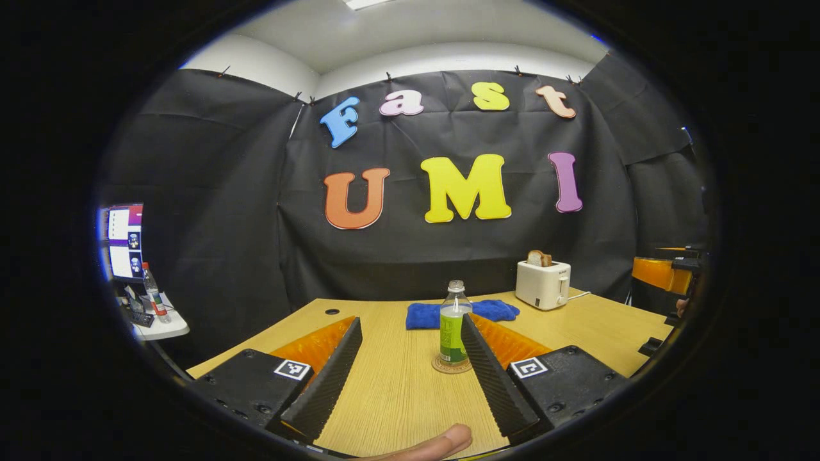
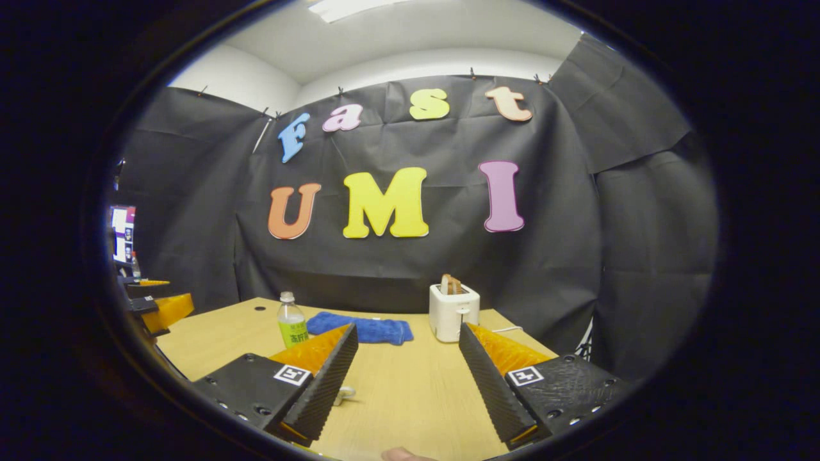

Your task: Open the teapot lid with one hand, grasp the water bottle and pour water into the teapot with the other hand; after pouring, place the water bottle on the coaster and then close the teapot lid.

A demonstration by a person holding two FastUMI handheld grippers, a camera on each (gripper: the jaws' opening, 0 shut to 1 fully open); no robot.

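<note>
A clear water bottle (image 1: 452,333) with a green label stands upright on a round coaster (image 1: 451,369) on the wooden table (image 1: 391,390). In the left gripper view it sits just ahead of my right finger, beyond the tips. My left gripper (image 1: 410,320) is open and holds nothing. My right gripper (image 2: 407,328) is also open and empty, and its view has the water bottle (image 2: 291,323) farther off to the left. A small pale object (image 2: 344,393) peeks out beside its left finger; I cannot tell what it is.
A folded blue cloth (image 1: 461,312) lies behind the bottle. A white toaster (image 1: 543,283) with toast stands at the back right. The other gripper's orange body (image 1: 660,272) shows at the right edge. A side table (image 1: 160,326) with a monitor stands left of the table.
</note>
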